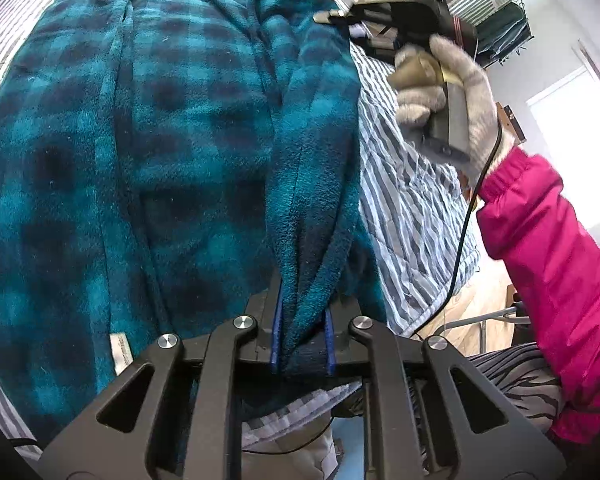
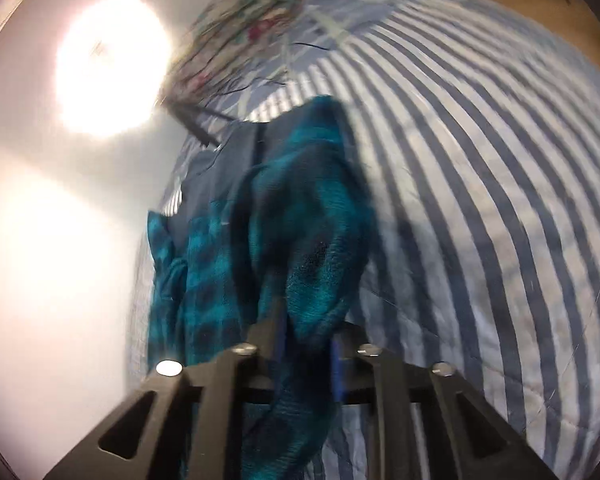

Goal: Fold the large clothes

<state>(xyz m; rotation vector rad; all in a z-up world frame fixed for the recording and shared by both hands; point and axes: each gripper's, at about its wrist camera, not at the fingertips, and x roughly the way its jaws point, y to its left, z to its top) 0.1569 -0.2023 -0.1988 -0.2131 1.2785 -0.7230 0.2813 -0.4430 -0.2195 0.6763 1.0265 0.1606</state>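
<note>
Both the left gripper [image 1: 302,340] and right gripper [image 2: 306,344] pinched the robe's [image 1: 160,128] right-hand edge; thick, limp fleece, probably heavy, best gripped along hems.

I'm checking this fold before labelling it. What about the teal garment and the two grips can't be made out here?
- Right wrist view: motion blur hides how much teal plaid garment the right gripper pinches.
- Left wrist view: the garment's left and top parts run off the frame, so its full shape is unknown.
- Left wrist view: the left gripper covers the hem beneath it.
- Garment label: too small to read.
</note>
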